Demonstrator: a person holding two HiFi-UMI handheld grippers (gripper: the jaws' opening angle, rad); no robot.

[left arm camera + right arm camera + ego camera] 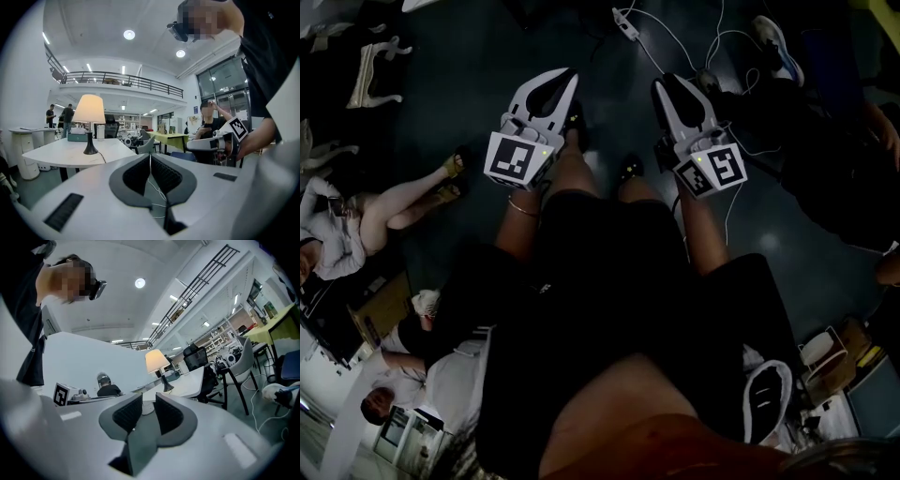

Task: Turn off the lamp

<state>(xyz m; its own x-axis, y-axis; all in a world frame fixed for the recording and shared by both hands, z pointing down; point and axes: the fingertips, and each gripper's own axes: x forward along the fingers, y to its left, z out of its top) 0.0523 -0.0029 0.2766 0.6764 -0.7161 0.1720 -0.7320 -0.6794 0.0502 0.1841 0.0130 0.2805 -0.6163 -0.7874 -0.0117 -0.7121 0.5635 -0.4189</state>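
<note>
Closed left tongs (150, 155), lit lamp (89, 110) beyond

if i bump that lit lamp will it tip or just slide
Likely top-heavy: the lamp carries a wide shade on a thin stem over a small base, so a high push could tip it. A nudge at the base would probably slide it on the smooth table. Its cord may drag.

Lamp (89, 123) on a table (56, 152), box (77, 137) behind it, both ahead and left of the left gripper (570, 79), right gripper (671, 86) beside it on the right.
</note>
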